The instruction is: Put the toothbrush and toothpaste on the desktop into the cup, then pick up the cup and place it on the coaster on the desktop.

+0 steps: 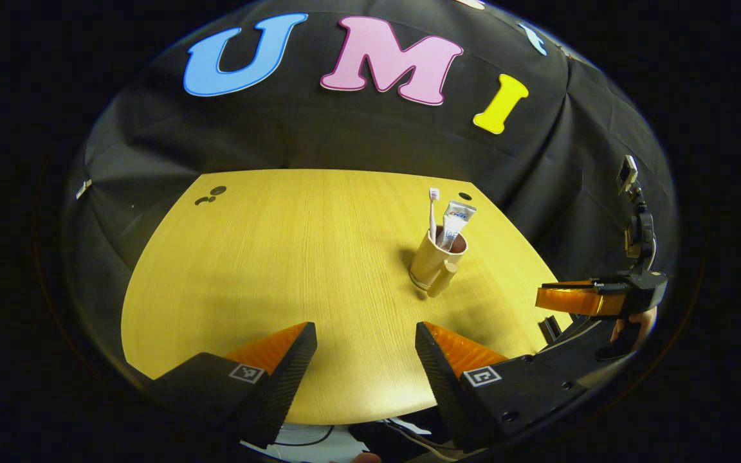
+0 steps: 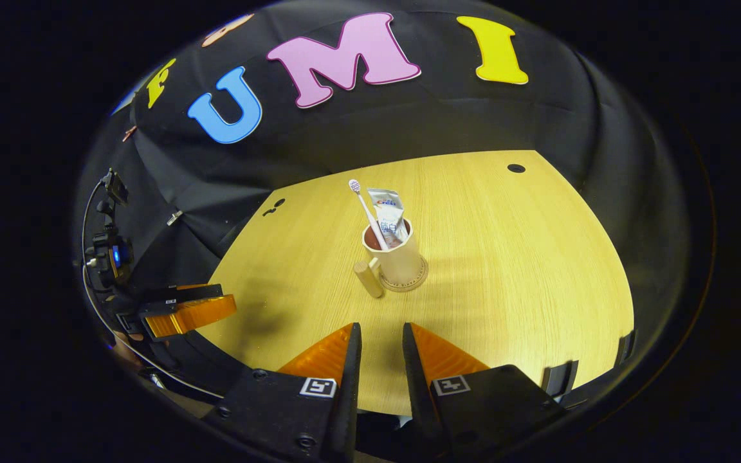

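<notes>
Standing on the wooden desktop (image 1: 280, 270), ahead of both tools, is the cream cup (image 1: 431, 257) with its handle (image 1: 442, 280) turned toward the near edge. In the right gripper view the cup (image 2: 399, 257) sits on a round coaster (image 2: 409, 285), whose rim shows around its base. The toothbrush (image 1: 433, 212) stands in the cup with its bristle head up, and the toothpaste (image 1: 455, 222) tube leans beside it, both rising above the rim.

From the left gripper (image 1: 365, 341), the cup lies ahead and somewhat to the right, well apart from the fingertips. Its fingers are spread wide and hold nothing; bare desktop shows between them. Farther to its right, near the desktop's edge, the other gripper's fingers are seen side-on, with part of a hand (image 1: 634, 325) behind them.

From the right gripper (image 2: 381, 341), the cup (image 2: 399, 257) lies almost straight ahead, near but apart from the fingertips, its handle (image 2: 368, 278) angled toward the tool's left. The toothbrush (image 2: 367, 209) tilts to the left and the toothpaste (image 2: 388, 212) stands just right of it. This gripper's fingers stand slightly parted with a narrow gap between them, and nothing is gripped. Off to its left, beyond the desktop's edge, the other gripper shows side-on.
</notes>
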The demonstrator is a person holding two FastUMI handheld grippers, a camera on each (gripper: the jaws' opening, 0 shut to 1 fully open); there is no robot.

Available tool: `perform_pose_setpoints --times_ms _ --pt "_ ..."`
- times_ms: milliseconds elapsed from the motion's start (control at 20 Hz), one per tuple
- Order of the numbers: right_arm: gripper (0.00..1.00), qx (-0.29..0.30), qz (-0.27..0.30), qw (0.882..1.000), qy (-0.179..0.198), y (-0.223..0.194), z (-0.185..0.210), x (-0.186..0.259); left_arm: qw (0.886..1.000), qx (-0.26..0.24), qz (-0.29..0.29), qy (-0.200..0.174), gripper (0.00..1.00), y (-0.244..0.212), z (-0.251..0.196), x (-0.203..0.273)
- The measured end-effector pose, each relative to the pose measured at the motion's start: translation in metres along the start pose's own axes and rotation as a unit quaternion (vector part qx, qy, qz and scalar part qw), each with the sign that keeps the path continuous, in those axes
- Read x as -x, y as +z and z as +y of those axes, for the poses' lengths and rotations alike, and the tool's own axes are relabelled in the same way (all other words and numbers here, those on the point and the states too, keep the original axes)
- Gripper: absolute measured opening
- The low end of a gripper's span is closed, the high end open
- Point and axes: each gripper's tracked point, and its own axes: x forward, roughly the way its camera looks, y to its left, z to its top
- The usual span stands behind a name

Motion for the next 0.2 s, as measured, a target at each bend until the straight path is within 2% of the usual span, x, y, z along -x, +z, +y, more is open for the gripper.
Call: perform_pose_setpoints --times_ms 200 --pt "0.40 -0.001 0.005 1.000 0.000 -0.0054 0.0054 -0.0024 1.000 0.012 0.002 0.000 0.96 -0.0034 0.0063 -0.0011"
